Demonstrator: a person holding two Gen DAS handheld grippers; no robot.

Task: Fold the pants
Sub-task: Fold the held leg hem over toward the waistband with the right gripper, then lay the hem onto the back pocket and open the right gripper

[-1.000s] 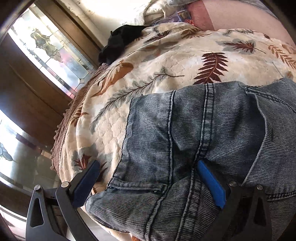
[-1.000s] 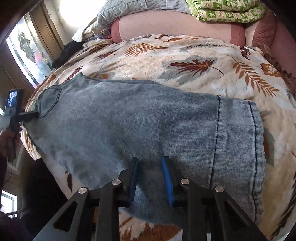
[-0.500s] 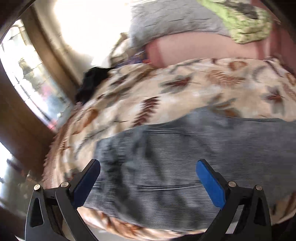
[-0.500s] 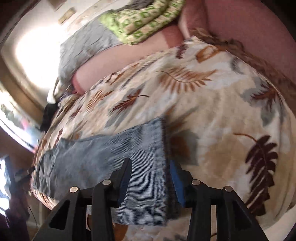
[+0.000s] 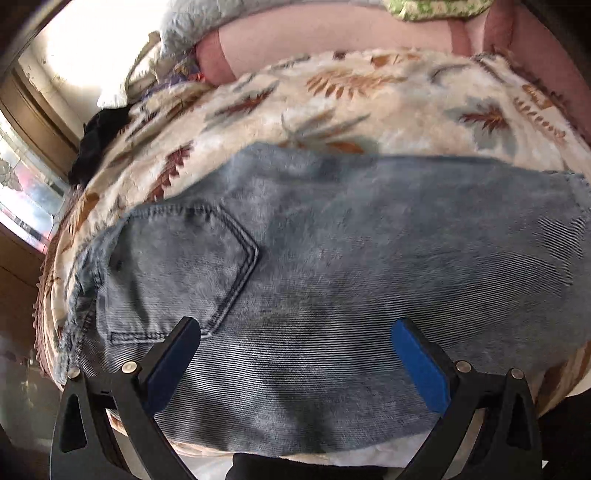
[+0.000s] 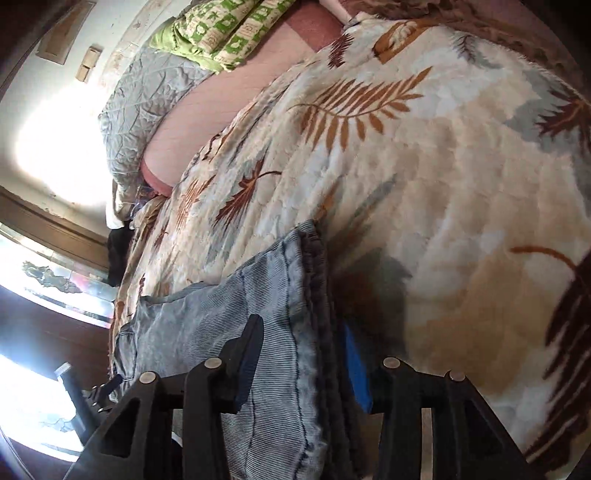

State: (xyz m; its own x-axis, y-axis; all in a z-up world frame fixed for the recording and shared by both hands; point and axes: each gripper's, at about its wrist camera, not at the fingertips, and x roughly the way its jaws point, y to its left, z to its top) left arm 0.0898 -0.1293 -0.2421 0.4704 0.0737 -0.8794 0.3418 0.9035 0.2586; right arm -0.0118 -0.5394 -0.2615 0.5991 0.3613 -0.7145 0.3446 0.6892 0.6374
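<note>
Light blue denim pants (image 5: 332, 266) lie flat across the leaf-print blanket (image 5: 369, 99), back pocket (image 5: 177, 266) to the left. My left gripper (image 5: 295, 354) is open and empty, its jaws wide apart just above the denim near the bed's front edge. In the right wrist view the pants' hem end (image 6: 295, 314) runs between the fingers of my right gripper (image 6: 303, 354). The jaws straddle the hem edge with a gap around the cloth; a firm grip does not show.
The blanket (image 6: 424, 184) covers the bed, with a pink sheet (image 5: 332, 40), a grey quilt (image 6: 147, 107) and a green patterned pillow (image 6: 218, 29) at the head. A dark garment (image 5: 99, 144) lies at the far left by a window (image 5: 26, 184).
The left gripper swung right from the waistband and now looks over the pocket and leg. The right gripper moved right to the hem end and its jaws opened around the hem.
</note>
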